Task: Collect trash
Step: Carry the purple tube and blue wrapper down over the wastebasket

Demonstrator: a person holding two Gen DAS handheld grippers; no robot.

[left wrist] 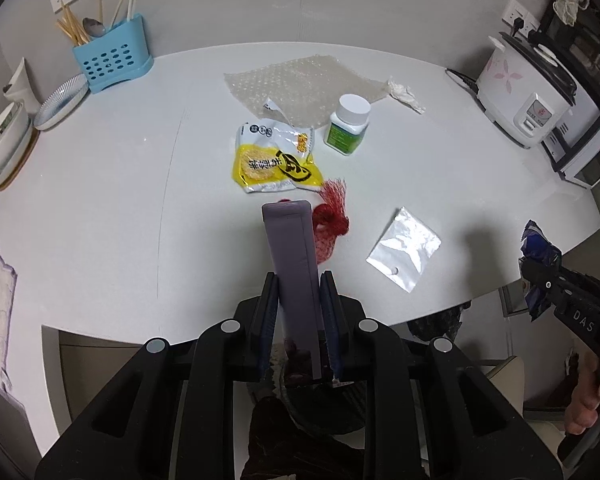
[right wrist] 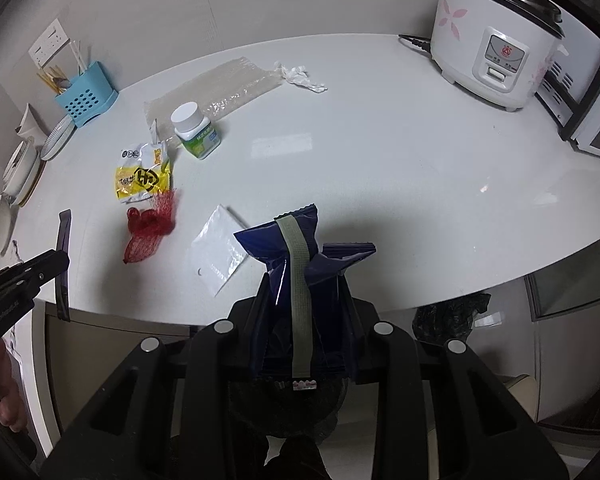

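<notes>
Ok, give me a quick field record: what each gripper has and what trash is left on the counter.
left gripper: shut on purple flat box
right gripper: shut on dark blue wrapper
left on counter: yellow snack bag, red mesh net, silver pouch, green bottle, bubble wrap, crumpled tissue

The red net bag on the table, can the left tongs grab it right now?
Probably not yet. The left tongs are shut on a purple box, so they have no free grip. The red net bag lies uncovered on the table just beyond them, so the way looks free once the box is dropped.
</notes>
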